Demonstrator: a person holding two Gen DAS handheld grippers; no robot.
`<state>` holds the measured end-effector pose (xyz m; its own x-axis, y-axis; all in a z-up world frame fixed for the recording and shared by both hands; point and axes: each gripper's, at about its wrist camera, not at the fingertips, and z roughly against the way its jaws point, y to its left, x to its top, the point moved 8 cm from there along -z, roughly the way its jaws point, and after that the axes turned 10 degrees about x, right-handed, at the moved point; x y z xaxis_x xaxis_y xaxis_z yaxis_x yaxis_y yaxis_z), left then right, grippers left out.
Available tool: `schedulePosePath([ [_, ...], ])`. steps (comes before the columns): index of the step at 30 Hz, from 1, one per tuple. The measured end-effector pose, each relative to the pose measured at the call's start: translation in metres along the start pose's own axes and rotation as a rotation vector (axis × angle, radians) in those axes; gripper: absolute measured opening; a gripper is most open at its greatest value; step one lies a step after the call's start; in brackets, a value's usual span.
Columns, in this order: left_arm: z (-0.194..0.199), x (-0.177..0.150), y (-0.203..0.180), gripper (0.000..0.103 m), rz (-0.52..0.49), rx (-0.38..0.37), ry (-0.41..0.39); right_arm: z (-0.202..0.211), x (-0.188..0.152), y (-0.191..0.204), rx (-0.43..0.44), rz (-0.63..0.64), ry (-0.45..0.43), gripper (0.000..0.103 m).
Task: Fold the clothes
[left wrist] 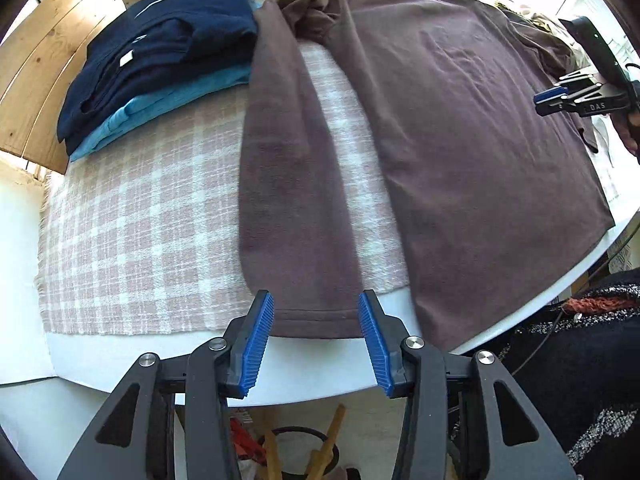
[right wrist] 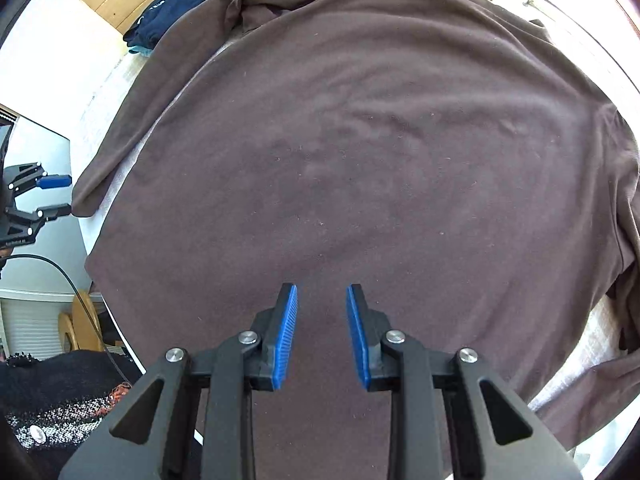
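while i hold a gripper in each hand over a white table (left wrist: 120,372), a checked pink and white blanket (left wrist: 132,216) covers most of its top. at the far left of the blanket sits a pile of folded clothes (left wrist: 160,60): a dark navy top with a white swoosh lies uppermost, and a light blue garment lies under it, its edge showing along the near side. just right of the pile, a brown long-sleeved top (left wrist: 460,120) lies spread flat. its left sleeve (left wrist: 288,200) runs straight toward me, with a strip of blanket showing between sleeve and body, and the cuff reaches past the blanket's near edge onto the bare table. my left gripper (left wrist: 316,332) hangs at that cuff, its blue ribbed pads wide apart on either side of it, gripping nothing. further right, the top's body fills the right wrist view. my right gripper (right wrist: 322,332) hovers above the body near the hem, its pads parted with a clear gap and nothing between them. the right sleeve (right wrist: 624,240) lies bunched along the far right edge.
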<state>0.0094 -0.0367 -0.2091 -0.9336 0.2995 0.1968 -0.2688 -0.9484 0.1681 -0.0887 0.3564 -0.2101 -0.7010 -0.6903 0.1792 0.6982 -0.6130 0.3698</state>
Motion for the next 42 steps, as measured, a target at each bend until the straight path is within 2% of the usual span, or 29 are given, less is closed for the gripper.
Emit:
schedulePosePath([
  [4, -0.017, 0.005, -0.015, 0.042, -0.078, 0.057, 0.011, -0.002, 0.001, 0.004, 0.025, -0.005, -0.012, 0.026],
  [6, -0.031, 0.006, -0.004, 0.008, -0.039, 0.055, 0.051, -0.002, 0.002, 0.008, 0.022, 0.009, -0.012, 0.026],
  [7, -0.033, 0.007, 0.006, 0.003, 0.001, 0.048, 0.060, -0.002, 0.002, 0.009, 0.018, 0.016, -0.011, 0.026],
  [9, -0.027, 0.011, 0.028, 0.003, 0.086, 0.035, 0.047, -0.006, 0.001, 0.007, 0.009, 0.020, -0.002, 0.026],
  [11, -0.005, 0.015, 0.052, 0.003, 0.153, 0.037, -0.002, -0.013, -0.001, 0.001, -0.007, 0.007, 0.016, 0.026],
  [14, 0.035, 0.020, 0.096, 0.003, 0.247, 0.074, -0.094, -0.023, -0.007, -0.007, -0.009, -0.008, 0.047, 0.026],
  [18, 0.064, 0.028, 0.167, 0.003, 0.347, 0.144, -0.173, -0.024, -0.009, -0.007, 0.007, -0.010, 0.073, 0.027],
  [25, 0.079, 0.042, 0.204, 0.003, 0.291, 0.272, -0.233, -0.033, -0.012, 0.006, -0.043, 0.058, 0.214, 0.037],
  [29, 0.064, 0.044, 0.222, 0.010, 0.308, 0.264, -0.201, -0.038, -0.012, 0.015, -0.069, 0.097, 0.308, 0.043],
  [30, 0.056, 0.043, 0.229, 0.010, 0.319, 0.263, -0.181, -0.036, -0.003, 0.020, -0.058, 0.099, 0.308, 0.043],
  [32, 0.041, 0.041, 0.242, 0.006, 0.363, 0.220, -0.150, -0.025, 0.032, 0.034, -0.023, 0.122, 0.243, 0.043],
  [35, 0.031, 0.035, 0.252, 0.005, 0.433, 0.151, -0.145, 0.001, 0.113, 0.058, 0.027, 0.185, 0.059, 0.043],
  [38, 0.042, 0.035, 0.246, 0.005, 0.457, 0.115, -0.177, 0.005, 0.192, 0.074, 0.160, 0.103, -0.076, 0.043],
  [40, 0.053, 0.037, 0.241, 0.005, 0.453, 0.119, -0.192, -0.017, 0.244, 0.096, 0.176, 0.054, -0.090, 0.043],
  [42, 0.064, 0.039, 0.236, 0.005, 0.446, 0.122, -0.206, -0.031, 0.294, 0.082, 0.182, -0.057, -0.036, 0.043],
])
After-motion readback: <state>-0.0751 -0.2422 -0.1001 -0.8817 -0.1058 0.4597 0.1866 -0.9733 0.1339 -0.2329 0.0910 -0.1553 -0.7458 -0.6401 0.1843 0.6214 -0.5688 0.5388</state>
